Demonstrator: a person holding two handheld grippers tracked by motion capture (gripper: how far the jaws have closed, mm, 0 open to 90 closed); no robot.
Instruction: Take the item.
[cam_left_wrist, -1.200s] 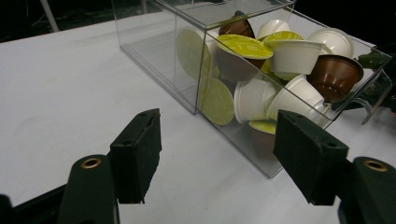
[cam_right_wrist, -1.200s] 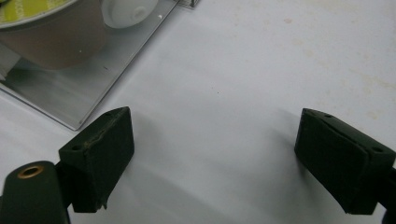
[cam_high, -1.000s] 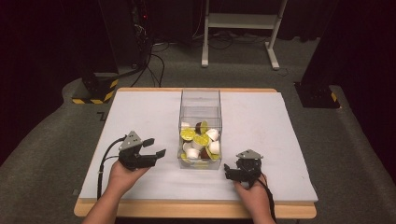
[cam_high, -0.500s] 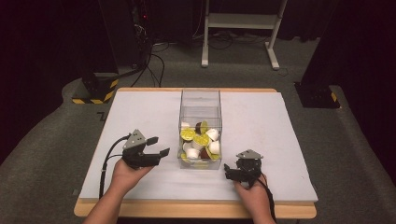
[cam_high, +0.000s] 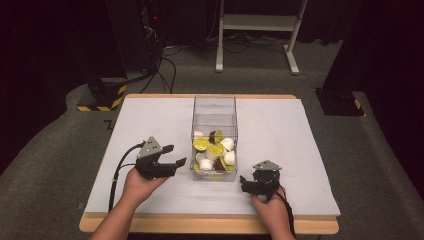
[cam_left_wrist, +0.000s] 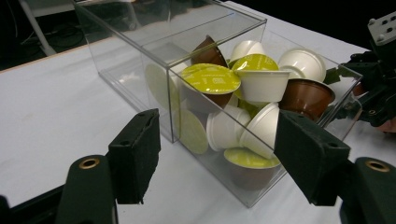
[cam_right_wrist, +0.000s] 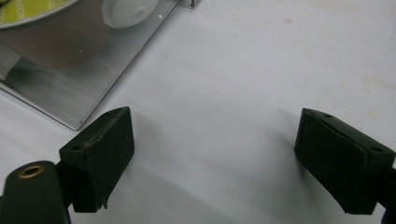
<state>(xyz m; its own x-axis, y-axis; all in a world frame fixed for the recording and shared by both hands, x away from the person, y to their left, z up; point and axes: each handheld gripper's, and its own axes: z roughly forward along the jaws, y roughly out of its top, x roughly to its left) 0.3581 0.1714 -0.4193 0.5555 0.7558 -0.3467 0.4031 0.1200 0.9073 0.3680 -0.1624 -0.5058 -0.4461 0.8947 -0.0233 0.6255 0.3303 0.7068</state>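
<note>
Both grippers spread empty beside clear box of coffee capsules on white-covered desk

Left gripper (cam_high: 174, 156) was held just left of the clear plastic box (cam_high: 214, 107), jaws wide apart, nothing between them; right gripper (cam_high: 246, 185) sat low at the box's near right corner, jaws also wide over bare desk (cam_high: 310, 135). Coffee capsules (cam_left_wrist: 243, 93) – white, brown, some with yellow-green foil lids – were piled in the box's near end; far end was bare

Clear box (cam_high: 214, 131) of coffee capsules (cam_left_wrist: 243, 102)
</note>
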